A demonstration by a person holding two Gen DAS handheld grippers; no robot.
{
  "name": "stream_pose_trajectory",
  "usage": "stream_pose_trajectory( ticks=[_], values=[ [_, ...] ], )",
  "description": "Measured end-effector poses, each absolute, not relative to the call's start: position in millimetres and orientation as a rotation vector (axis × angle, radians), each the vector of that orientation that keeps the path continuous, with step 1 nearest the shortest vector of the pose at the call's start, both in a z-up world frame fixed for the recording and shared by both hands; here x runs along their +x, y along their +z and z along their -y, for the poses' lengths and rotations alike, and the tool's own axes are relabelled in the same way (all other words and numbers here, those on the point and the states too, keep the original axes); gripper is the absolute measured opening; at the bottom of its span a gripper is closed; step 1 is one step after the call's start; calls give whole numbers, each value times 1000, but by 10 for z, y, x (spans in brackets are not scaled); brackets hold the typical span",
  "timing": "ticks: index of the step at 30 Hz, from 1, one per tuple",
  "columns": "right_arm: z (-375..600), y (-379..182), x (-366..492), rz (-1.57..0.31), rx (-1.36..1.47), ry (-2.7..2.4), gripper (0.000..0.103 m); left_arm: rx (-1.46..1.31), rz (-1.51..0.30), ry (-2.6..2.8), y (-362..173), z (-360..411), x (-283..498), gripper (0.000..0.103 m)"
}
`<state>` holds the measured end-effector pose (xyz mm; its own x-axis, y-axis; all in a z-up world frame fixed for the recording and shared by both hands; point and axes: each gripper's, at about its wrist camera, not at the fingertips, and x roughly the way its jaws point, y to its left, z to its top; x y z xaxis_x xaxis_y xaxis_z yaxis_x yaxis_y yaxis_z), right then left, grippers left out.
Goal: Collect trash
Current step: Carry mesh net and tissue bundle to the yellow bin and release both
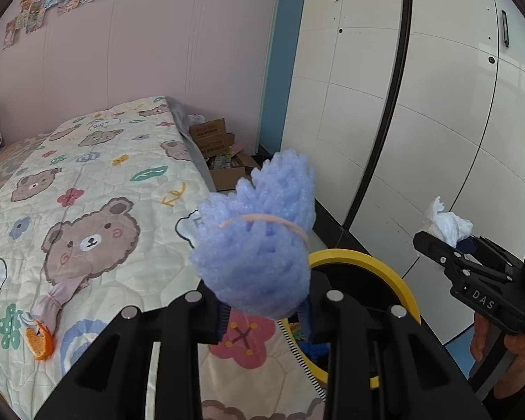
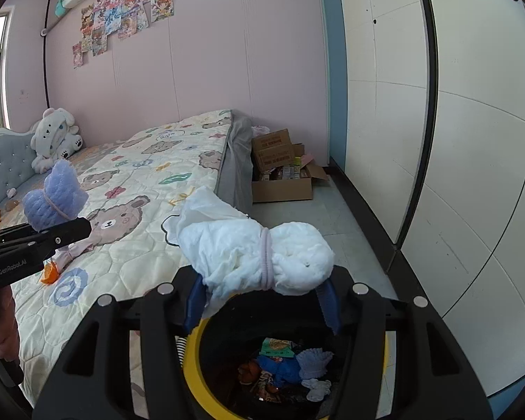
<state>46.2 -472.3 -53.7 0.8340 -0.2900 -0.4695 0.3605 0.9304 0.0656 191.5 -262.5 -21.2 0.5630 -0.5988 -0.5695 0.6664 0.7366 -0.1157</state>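
My left gripper [image 1: 262, 309] is shut on a blue foam wad [image 1: 259, 245] tied with a rubber band, held over the bed edge beside the yellow-rimmed bin [image 1: 371, 262]. The wad also shows in the right wrist view [image 2: 52, 199]. My right gripper [image 2: 262, 301] is shut on a white tissue bundle [image 2: 255, 245] tied with a band, held right above the bin [image 2: 192, 367], which holds several trash pieces. In the left wrist view the right gripper [image 1: 455, 241] and its tissue [image 1: 444, 222] are at the right. A pink tied wad [image 1: 57, 301] and an orange peel [image 1: 40, 343] lie on the bed.
The bed with a bear-print quilt [image 1: 87, 192] fills the left. Open cardboard boxes [image 2: 283, 171] sit on the floor at the bed's foot. White wardrobe doors [image 2: 472, 140] run along the right. A plush toy [image 2: 54, 138] sits by the headboard.
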Motion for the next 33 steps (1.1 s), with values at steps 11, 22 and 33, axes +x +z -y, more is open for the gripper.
stream_pose_trajectory(
  ticks=[11, 22, 33],
  values=[
    [5137, -760, 354, -526, 200, -403, 53, 161, -689, -808, -482, 3198, 1889, 30],
    [5342, -1006, 515, -573, 259, -416, 54, 150, -804, -818, -864, 3488, 2000, 31],
    [5343, -1041, 626, -578, 269, -420, 62, 150, -848, -828, -986, 3555, 2013, 41]
  ],
)
